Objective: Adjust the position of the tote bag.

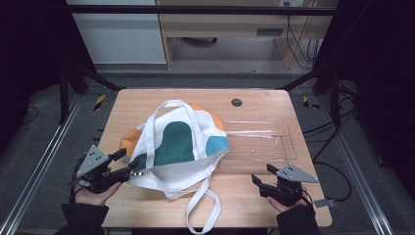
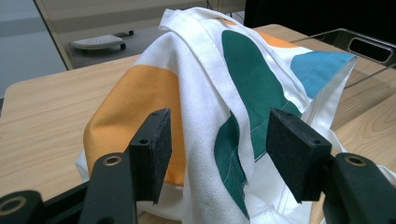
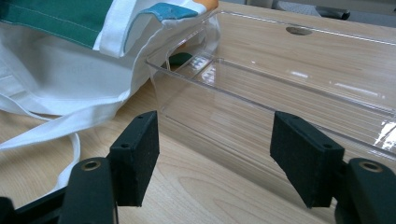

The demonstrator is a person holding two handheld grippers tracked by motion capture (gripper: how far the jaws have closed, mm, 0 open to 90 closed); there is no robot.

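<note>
A white tote bag (image 1: pixel 176 142) with green, orange and blue shapes lies crumpled on the wooden table (image 1: pixel 142 105). Its right side is draped over the left end of a clear plastic tray (image 1: pixel 289 147). One long strap (image 1: pixel 203 210) trails toward the front edge. My left gripper (image 1: pixel 128 160) is at the bag's left corner. In the left gripper view it (image 2: pixel 217 140) is open, with the bag's fabric (image 2: pixel 210 84) bulging just beyond and between the pads, untouched. My right gripper (image 1: pixel 262 173) is open in front of the tray's near wall (image 3: pixel 261 98), with nothing between its jaws (image 3: pixel 215 149).
A round dark cable hole (image 1: pixel 237 102) sits near the table's far edge. Black frame posts (image 1: pixel 63 93) stand at both far corners. Bare wood lies in front of the tray and at the far left. The bag's white underside (image 3: pixel 56 74) is left of the tray.
</note>
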